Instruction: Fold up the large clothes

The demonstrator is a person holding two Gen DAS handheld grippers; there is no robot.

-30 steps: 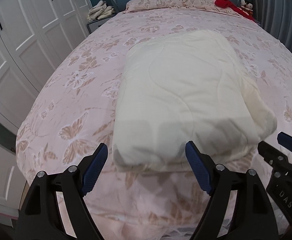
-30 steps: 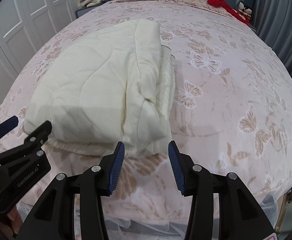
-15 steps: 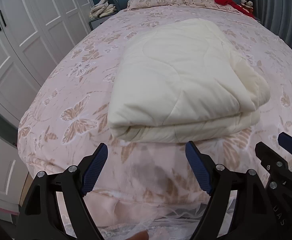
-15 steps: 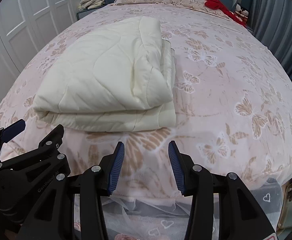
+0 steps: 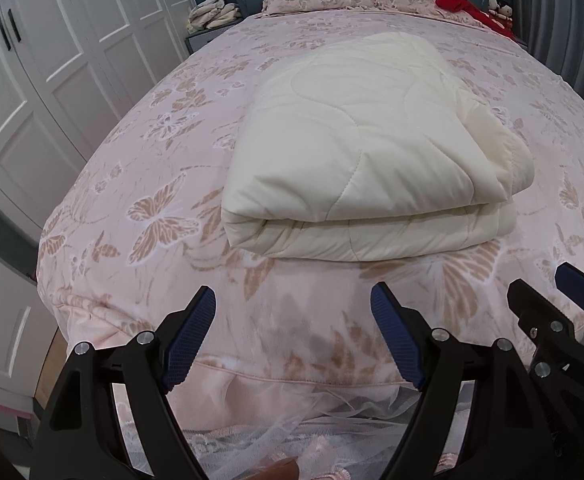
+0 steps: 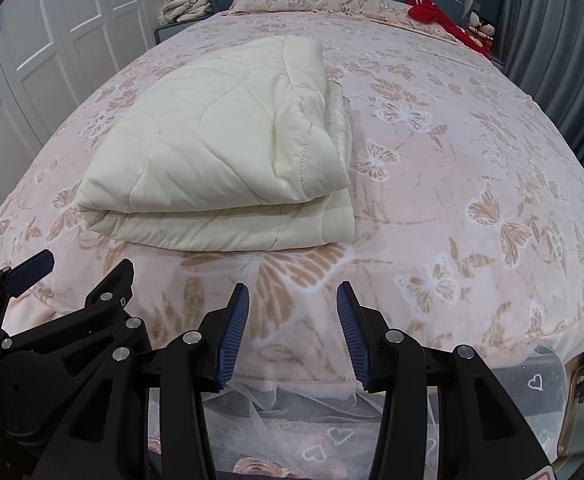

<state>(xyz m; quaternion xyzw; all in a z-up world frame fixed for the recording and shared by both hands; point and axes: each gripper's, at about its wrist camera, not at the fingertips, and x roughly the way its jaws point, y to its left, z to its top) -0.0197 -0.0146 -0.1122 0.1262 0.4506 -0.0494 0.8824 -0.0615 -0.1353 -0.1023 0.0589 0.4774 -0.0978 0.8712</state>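
— Where's the quilt (image 5: 363, 152) sitting?

— Folded in a thick slab on the bed (image 5: 140, 208), left of its middle and near the foot edge, with the rounded fold facing us.

— And the grippers?

— The left gripper (image 5: 292, 340) hangs off the foot of the bed, jaws spread wide, nothing between them. The right gripper (image 6: 292, 332) is just beside it, jaws apart but narrower, also empty. Neither touches the quilt.

— So what's the step?

— I'd say either one more fold or it's done. If another fold, I'd take the two near corners, left one first, biting through all the layers so the top sheet doesn't slide off the lower one.

— Anything to watch on the right?

— That side (image 6: 331, 120) is looser, its edges stepped and a bit rumpled. I'd square it before lifting, then carry both corners over level
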